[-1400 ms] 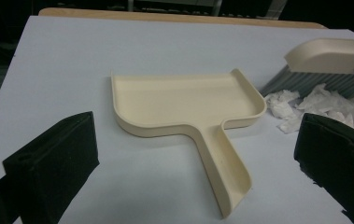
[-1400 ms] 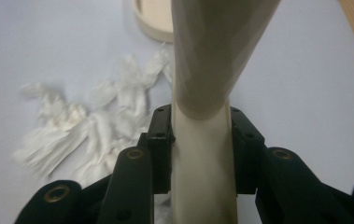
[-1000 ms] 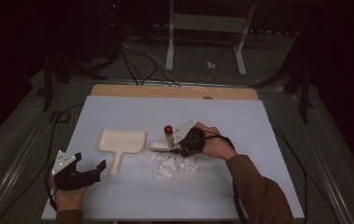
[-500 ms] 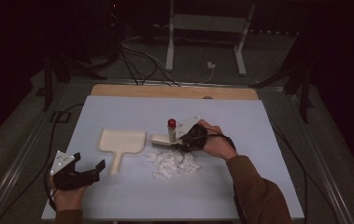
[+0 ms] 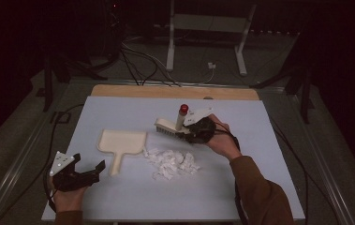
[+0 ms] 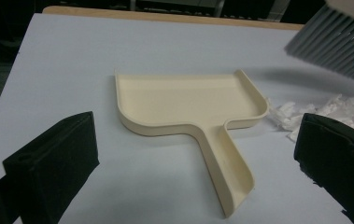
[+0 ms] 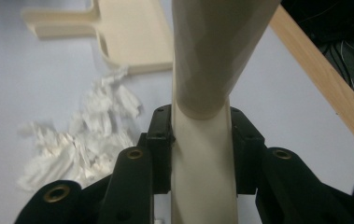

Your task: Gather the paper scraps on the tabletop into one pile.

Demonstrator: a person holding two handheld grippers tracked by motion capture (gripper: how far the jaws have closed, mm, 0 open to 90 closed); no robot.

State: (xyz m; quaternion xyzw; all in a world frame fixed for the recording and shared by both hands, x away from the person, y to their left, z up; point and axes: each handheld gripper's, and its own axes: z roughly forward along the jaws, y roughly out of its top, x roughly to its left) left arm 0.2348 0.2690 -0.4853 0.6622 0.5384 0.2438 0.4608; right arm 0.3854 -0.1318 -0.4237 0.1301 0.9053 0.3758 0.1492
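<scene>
I have the brush (image 5: pixel 171 125) clamped by its handle in my right gripper (image 5: pixel 195 130), just right of centre in the high view. A second ago it sat lower and flatter by the paper scraps (image 5: pixel 171 162); now it is lifted clear of the table (image 5: pixel 259 187), bristles hanging above the pile's upper edge. I read that as the wind-up for a sweep toward the dustpan (image 5: pixel 120 144), which lies left of the scraps, mouth facing away from me. My left gripper (image 5: pixel 79 173), lower left, has not moved; its jaws stand open and empty, short of the pan's handle. In the right gripper view the handle blocks the bristles, and the brush's red cap is cut off.
</scene>
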